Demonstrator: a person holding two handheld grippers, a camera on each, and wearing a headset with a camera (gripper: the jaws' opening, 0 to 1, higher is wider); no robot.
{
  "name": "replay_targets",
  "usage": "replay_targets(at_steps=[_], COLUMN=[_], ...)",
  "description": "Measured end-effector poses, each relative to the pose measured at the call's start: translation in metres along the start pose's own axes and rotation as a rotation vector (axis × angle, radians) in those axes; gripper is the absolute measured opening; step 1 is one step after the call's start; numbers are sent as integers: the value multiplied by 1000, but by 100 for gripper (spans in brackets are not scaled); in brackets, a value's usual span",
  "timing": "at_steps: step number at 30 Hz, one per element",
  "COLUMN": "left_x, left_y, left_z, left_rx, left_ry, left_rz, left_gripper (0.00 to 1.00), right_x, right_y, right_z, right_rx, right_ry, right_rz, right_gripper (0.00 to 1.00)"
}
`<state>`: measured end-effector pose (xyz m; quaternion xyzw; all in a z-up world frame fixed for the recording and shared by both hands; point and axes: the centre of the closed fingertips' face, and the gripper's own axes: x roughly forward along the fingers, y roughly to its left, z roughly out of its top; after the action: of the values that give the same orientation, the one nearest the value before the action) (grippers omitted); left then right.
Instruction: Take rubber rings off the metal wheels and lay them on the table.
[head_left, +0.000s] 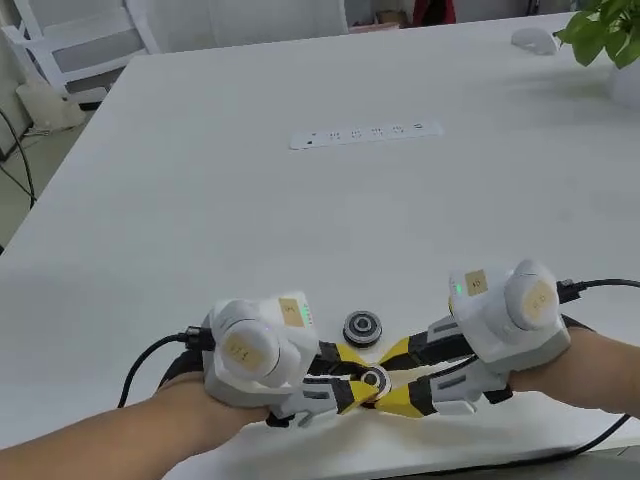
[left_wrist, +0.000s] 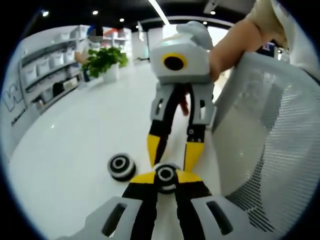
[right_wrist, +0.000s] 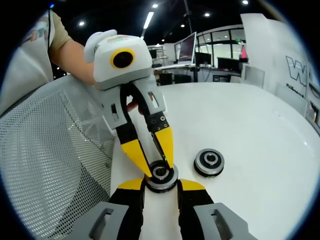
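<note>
Both the left claw (left_wrist: 166, 179) and right claw (right_wrist: 161, 184) are clamping one small black-ringed metal wheel (head_left: 373, 380). A second such wheel (head_left: 362, 327) is lying just beside it on the white surface (head_left: 300, 220).

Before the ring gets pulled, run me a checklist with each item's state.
1. Left gripper on the wheel: a jaw against each side, ok.
2. Right gripper on the same wheel: a jaw against each side, ok.
3. Ring on that wheel: a dark band runs round it, ok.
4. One gripper bites the ring and the other the metal: cannot tell.
5. Spare wheel apart from both grippers: ok.
6. Bare table nearby to lay the ring on: ok.
</note>
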<state>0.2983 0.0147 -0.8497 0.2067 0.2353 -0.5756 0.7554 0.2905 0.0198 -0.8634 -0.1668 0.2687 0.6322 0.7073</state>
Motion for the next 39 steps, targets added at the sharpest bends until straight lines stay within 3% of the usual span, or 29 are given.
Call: replay_targets(at_steps=[7, 12, 16, 25, 29, 39], left_x=[0, 0, -1, 0, 0, 4], left_y=[0, 0, 1, 2, 1, 5], left_z=[0, 0, 0, -1, 0, -2], left_rx=[6, 5, 6, 15, 18, 28], left_ry=[-2, -3, -2, 0, 5, 11], left_rz=[3, 6, 8, 11, 14, 21], left_gripper=[13, 13, 13, 13, 13, 13], right_x=[-3, -8, -7, -8, -9, -13], right_y=[0, -3, -3, -4, -6, -8], right_z=[-4, -9, -9, -11, -10, -10], right_rx=[-4, 19, 8, 66, 175, 260], right_ry=[14, 27, 37, 41, 34, 22], right_rz=[0, -6, -7, -12, -16, -9], right_gripper=[19, 6, 6, 1, 0, 0])
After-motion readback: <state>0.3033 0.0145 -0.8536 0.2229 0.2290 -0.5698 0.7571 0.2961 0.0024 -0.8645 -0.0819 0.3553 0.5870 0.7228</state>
